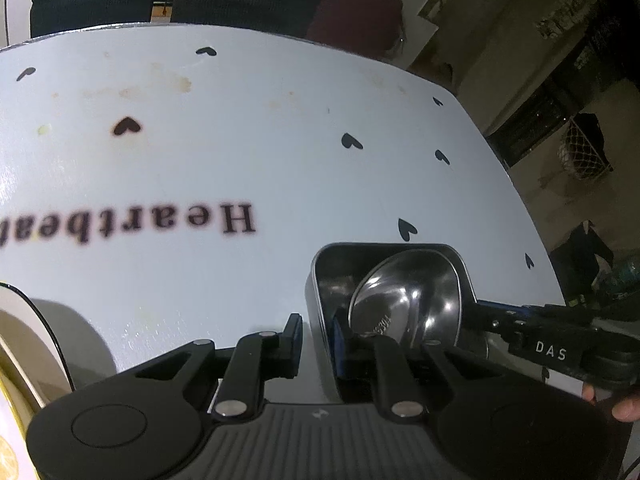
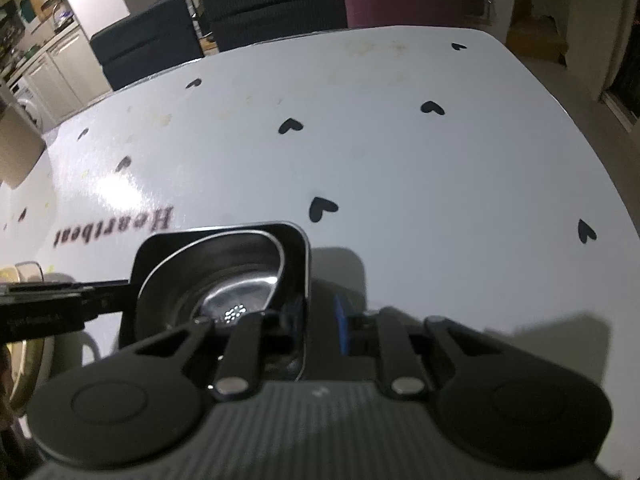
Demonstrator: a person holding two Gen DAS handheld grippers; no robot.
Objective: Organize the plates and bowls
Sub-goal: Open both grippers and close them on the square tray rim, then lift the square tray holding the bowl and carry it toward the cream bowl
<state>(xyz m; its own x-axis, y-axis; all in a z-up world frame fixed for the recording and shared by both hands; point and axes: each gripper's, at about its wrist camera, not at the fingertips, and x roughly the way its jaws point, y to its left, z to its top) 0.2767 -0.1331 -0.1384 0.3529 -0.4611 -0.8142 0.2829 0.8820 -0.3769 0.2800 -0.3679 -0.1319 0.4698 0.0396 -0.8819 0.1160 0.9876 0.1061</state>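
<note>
A square black container (image 1: 320,280) sits on the white table with a round steel bowl (image 1: 404,300) tilted inside it. My left gripper (image 1: 318,340) is open and straddles the container's left wall, one finger outside and one inside. In the right wrist view the container (image 2: 298,248) and steel bowl (image 2: 224,276) show again. My right gripper (image 2: 320,320) is open and straddles the container's right wall. Each gripper shows in the other's view, the right one (image 1: 520,320) and the left one (image 2: 80,300).
A white plate with a dark rim (image 1: 36,320) lies at the left, also seen in the right wrist view (image 2: 28,344). The white table (image 1: 280,140) has black hearts and "Heartbeat" lettering. Dark chairs (image 2: 160,36) stand beyond its far edge; the right edge drops to the floor.
</note>
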